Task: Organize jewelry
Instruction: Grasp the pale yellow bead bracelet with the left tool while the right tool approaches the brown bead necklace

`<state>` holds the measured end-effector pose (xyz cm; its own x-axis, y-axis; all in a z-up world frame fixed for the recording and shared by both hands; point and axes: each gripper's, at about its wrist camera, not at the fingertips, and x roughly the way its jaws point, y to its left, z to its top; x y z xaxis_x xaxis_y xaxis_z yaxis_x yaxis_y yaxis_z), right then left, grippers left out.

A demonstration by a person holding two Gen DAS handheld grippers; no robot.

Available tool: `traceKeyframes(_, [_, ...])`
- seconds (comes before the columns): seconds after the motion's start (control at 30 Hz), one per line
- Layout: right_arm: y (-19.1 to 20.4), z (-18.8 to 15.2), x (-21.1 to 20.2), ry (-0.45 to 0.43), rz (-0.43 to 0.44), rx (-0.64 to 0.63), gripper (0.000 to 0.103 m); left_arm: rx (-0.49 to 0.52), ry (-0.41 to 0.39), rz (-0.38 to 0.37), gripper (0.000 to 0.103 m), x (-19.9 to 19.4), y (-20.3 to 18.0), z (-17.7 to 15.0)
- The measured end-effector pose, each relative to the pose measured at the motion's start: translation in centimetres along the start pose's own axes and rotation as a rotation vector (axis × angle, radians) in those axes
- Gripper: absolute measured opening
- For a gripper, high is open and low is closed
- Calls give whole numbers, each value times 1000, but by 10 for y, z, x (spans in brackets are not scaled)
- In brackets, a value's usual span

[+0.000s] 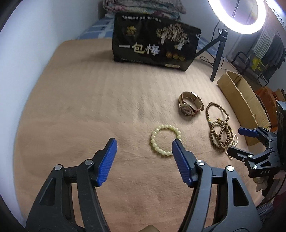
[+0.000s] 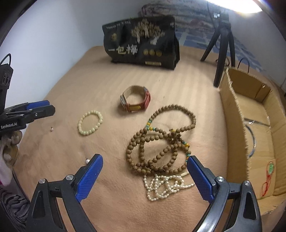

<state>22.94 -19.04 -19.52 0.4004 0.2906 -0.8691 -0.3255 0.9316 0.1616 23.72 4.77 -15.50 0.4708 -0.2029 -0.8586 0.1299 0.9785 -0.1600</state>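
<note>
Pearl strand [image 2: 165, 186] between open right gripper [image 2: 144, 169] pads, untouched

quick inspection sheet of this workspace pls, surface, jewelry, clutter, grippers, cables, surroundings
surface: tan blanket, nothing spilled.
job's things: pale bead bracelet, watch, brown bead strand coiled and overlapping a white pearl strand; cardboard box at right, open, with a thin ring inside.
clutter: black printed bag at the back; a tiny loose bead.
grippers: left gripper open over the pale bracelet; right gripper open over the strands; neither holds anything.
cables: black cord by the tripod.
surroundings: white wall, ring light, folded bedding.
</note>
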Motion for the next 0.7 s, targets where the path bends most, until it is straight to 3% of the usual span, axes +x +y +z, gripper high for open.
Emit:
traceKeyframes(0.07, [0, -1, 7, 8, 0, 5, 96, -8, 25, -12, 56, 9, -1, 0])
traceKeyframes(0.23, [8, -2, 24, 33, -6, -17, 96, -38, 76, -33, 51, 32, -1, 1])
traceKeyframes(0.7, [19, 11, 47, 39, -38, -66, 96, 12, 115, 6, 47, 69, -10, 3])
